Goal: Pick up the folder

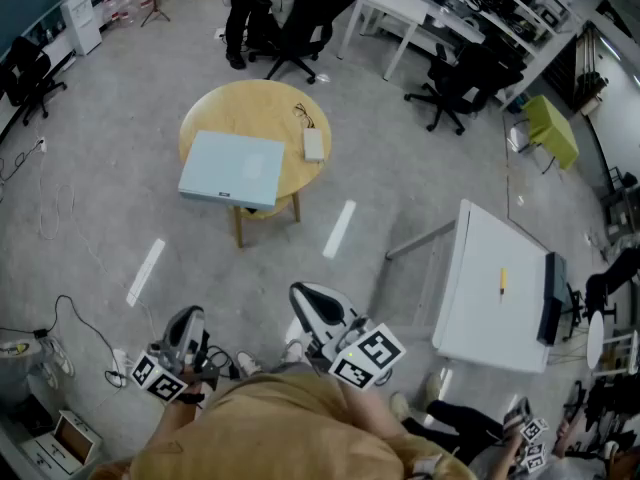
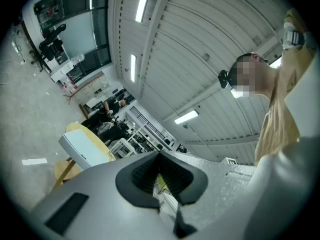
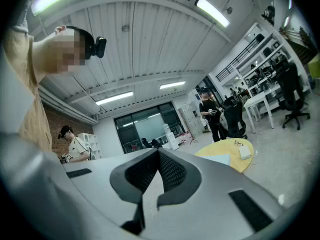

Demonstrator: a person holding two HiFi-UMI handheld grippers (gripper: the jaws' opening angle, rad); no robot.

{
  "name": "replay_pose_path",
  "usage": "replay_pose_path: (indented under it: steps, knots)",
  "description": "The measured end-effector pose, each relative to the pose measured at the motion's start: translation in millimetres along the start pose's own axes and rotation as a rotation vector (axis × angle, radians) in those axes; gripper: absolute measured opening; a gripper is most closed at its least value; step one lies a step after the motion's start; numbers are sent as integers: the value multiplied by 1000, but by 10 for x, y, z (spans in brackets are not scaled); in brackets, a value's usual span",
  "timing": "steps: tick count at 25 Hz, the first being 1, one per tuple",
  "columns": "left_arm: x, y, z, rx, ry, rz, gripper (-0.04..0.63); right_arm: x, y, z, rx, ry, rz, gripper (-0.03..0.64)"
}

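Note:
The light blue folder (image 1: 232, 168) lies flat on the round yellow table (image 1: 255, 103), its near-left corner overhanging the rim. It is also visible far off in the left gripper view as the folder (image 2: 82, 146) and in the right gripper view as the folder (image 3: 220, 159). My left gripper (image 1: 186, 326) and right gripper (image 1: 310, 303) are held low against my body, well short of the table. Both are shut with nothing in them: the left gripper (image 2: 160, 176) and the right gripper (image 3: 159, 171) show their pads together.
A small white box (image 1: 314, 145) and a pair of glasses (image 1: 303, 115) sit on the table's right side. A white desk (image 1: 490, 288) stands at my right. Office chairs (image 1: 455, 83), a standing person (image 1: 240, 18) and floor cables (image 1: 60, 318) ring the area.

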State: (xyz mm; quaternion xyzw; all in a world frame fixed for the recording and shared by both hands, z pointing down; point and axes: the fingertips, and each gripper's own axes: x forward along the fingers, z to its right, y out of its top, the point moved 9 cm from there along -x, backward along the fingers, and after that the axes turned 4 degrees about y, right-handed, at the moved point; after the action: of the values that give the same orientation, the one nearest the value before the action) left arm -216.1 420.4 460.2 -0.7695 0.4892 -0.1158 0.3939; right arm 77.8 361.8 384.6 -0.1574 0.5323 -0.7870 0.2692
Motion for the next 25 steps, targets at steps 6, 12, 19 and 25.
replay_pose_path:
  steps: [6,12,19,25]
  knots:
    - [236,-55,383,7,-53,30,3,-217,125,76,-21,27,-9,-2]
    - [456,-289,677,14,-33,26,3,-525,301,322,-45,38,3,-2]
    - [790,-563,864,27,-1,31,3,-892,479,736,8,86,54,-2]
    - [924,-764,949,41,55,38,3,-1021,451,975,14,112,27,-2]
